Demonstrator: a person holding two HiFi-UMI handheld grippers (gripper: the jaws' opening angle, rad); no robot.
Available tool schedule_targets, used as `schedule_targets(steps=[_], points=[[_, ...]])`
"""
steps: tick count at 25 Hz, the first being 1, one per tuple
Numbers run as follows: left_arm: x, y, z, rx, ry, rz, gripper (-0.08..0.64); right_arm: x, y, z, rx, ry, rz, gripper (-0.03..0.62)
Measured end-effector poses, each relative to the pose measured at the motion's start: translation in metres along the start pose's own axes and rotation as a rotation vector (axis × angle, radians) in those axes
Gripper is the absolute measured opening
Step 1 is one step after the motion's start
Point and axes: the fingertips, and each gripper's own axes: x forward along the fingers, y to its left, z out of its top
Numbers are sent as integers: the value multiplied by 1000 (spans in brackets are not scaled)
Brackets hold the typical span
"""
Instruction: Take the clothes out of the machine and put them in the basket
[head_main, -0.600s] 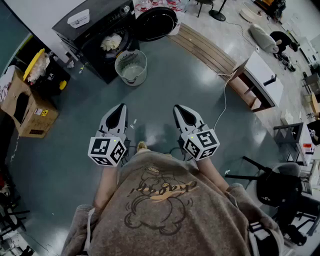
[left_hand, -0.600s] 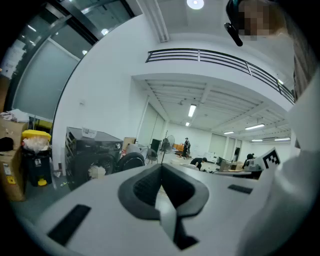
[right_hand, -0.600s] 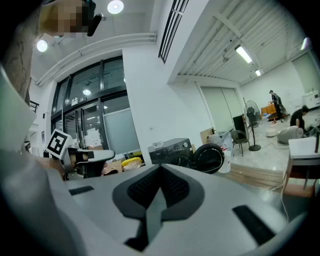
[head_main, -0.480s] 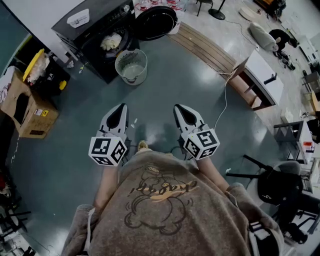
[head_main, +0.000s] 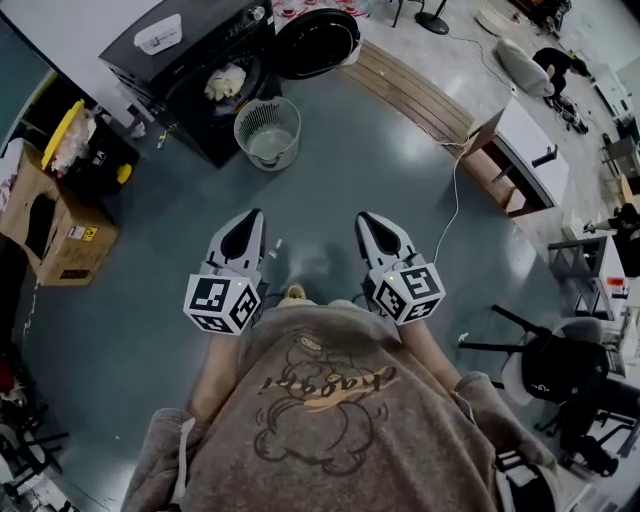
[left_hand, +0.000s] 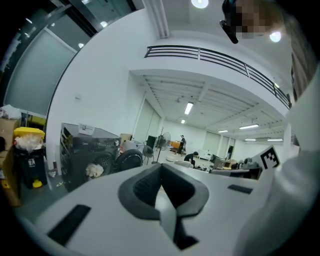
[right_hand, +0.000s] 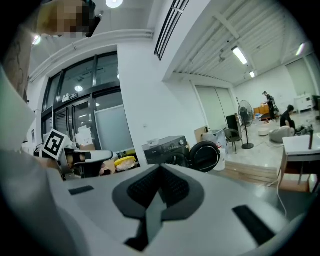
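Task not started: the clothes (head_main: 225, 82) lie in the open machine (head_main: 180, 60) at upper left, beside the basket (head_main: 268, 132); left gripper (head_main: 246, 222) and right gripper (head_main: 370, 222) are pressed together, empty

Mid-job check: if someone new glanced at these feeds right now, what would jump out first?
The black washing machine at the head view's upper left, door swung open, pale clothes bunched in its drum mouth, with the round basket on the floor just before it. Nearer the person, the left hand-held gripper and right hand-held gripper sit side by side, both shut and empty.
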Motion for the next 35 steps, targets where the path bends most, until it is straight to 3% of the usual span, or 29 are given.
schedule_targets(steps=[8, 16, 30, 35], points=[[23, 42, 3, 2, 19, -41, 6, 44, 7, 2, 1, 7, -25, -5], [82, 78, 8, 6, 29, -35, 6, 108, -29, 12, 6, 11, -21, -5], [246, 158, 73, -32, -31, 174, 6, 281, -135, 90, -27, 85, 214, -5], [277, 171, 85, 3, -59, 252, 6, 322, -163, 95, -33, 132, 297, -5]])
